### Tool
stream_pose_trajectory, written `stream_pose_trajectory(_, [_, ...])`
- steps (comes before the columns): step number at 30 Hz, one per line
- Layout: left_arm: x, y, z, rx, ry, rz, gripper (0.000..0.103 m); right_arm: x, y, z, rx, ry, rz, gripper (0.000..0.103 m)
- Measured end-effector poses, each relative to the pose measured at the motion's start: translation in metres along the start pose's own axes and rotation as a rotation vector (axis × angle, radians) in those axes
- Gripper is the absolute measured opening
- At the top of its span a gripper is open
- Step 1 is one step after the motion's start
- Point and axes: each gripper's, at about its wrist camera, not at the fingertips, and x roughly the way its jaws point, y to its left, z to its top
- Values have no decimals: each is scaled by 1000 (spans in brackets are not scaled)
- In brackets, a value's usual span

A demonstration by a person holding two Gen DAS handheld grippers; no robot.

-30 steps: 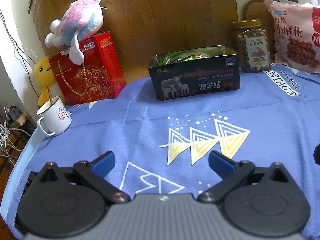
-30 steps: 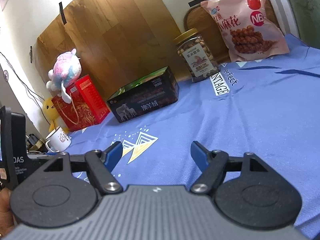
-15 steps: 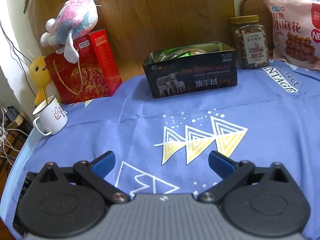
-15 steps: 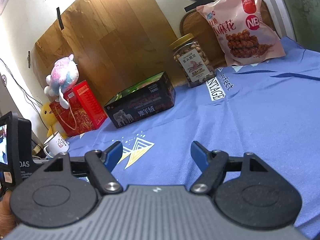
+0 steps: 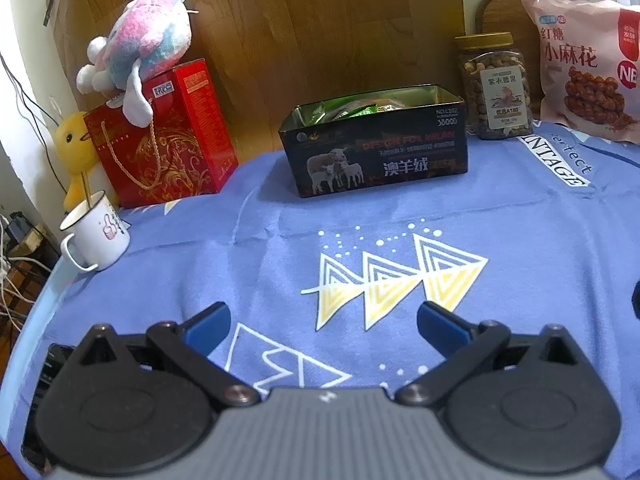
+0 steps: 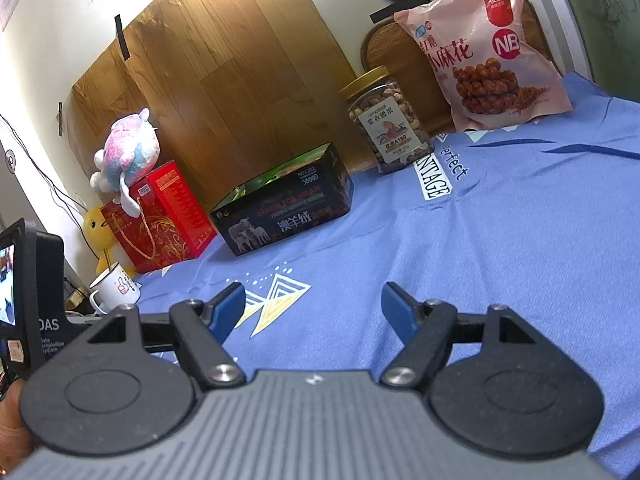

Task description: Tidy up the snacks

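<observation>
A black open tin [image 5: 376, 152] with green snack packets inside stands at the back of the blue cloth; it also shows in the right wrist view [image 6: 284, 208]. A clear jar of nuts [image 5: 496, 88] [image 6: 390, 124] stands to its right. A pink snack bag [image 5: 588, 68] [image 6: 488, 48] leans at the far right. My left gripper [image 5: 322, 322] is open and empty, low over the cloth, well short of the tin. My right gripper [image 6: 312, 304] is open and empty, also over the cloth.
A red gift box [image 5: 160, 140] with a plush toy [image 5: 140, 44] on top stands at the back left. A white mug [image 5: 96, 236] sits near the table's left edge beside a yellow duck toy [image 5: 74, 148]. A wooden board [image 5: 320, 28] backs the table.
Both grippers have pulled back and tilted up a little, so the tin, jar and bag sit lower and slightly farther in view. Both stay open and empty.
</observation>
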Motion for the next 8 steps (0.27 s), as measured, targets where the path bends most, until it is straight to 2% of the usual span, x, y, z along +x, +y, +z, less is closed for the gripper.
stream_pose_trajectory(3, [0, 1, 0, -6, 4, -27, 103, 0, 0, -1, 0, -1, 2, 77])
stream_pose_trajectory(8, [-1, -1, -1, 8, -8, -27, 103, 1, 0, -1, -3, 3, 0, 77])
